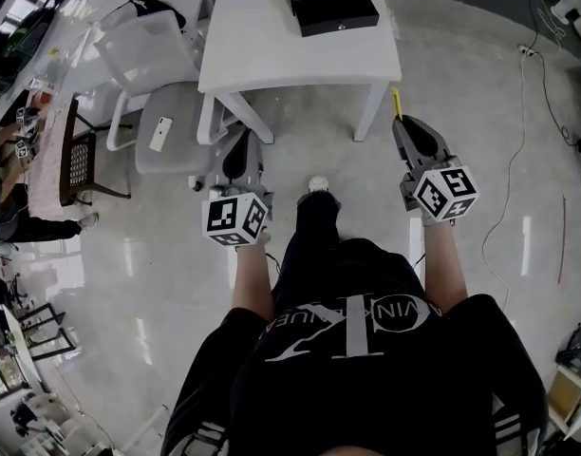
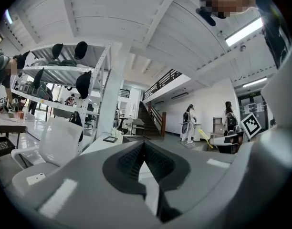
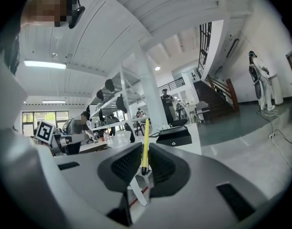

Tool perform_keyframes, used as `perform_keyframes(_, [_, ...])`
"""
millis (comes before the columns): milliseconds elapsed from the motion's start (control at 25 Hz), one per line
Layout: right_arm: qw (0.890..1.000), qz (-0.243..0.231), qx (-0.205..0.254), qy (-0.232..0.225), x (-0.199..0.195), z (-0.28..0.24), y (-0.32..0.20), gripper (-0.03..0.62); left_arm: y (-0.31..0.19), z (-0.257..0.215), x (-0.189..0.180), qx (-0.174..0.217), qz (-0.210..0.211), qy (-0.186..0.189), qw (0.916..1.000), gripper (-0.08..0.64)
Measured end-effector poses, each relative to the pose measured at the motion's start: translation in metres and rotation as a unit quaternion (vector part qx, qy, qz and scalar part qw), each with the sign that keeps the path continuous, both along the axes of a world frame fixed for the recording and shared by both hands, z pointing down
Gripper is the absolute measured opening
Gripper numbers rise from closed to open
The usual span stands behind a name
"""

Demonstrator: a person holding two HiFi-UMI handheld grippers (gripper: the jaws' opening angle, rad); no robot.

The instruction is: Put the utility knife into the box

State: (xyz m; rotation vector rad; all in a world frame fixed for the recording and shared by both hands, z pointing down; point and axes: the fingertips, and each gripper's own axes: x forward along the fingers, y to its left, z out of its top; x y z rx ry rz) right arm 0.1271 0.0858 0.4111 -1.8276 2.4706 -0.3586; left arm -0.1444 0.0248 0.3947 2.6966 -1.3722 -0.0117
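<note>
The knife is yellow; the box is black, on a white table; the left gripper and right gripper are grey, with darker ribbed pads; the left cube and right cube bear black-and-white square markers; the chair is white; the floor is pale, glossy grey; the shirt is black with white lettering and white-striped sleeves; the shoe is white.
</note>
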Motion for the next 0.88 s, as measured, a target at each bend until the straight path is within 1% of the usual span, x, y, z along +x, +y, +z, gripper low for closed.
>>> perform_keyframes(160, [1.0,0.006,0.002,-0.009,0.005,0.001,-0.01,0.054,-0.01,-0.003,0.006,0.006,0.009,-0.011,0.9999,0.01])
perform_keyframes(400, [1.0,0.008,0.007,-0.004,0.015,-0.003,-0.036,0.054,-0.039,-0.003,0.019,0.008,0.016,-0.007,0.9998,0.009])
perform_keyframes(600, [1.0,0.009,-0.002,0.001,0.022,0.003,-0.058,0.054,-0.072,0.004,0.033,-0.001,0.025,-0.002,0.9997,0.009])
perform_keyframes(880, [1.0,0.028,-0.004,-0.002,0.042,-0.003,-0.095,0.054,-0.118,0.0,0.059,0.002,0.051,-0.001,0.9987,0.009])
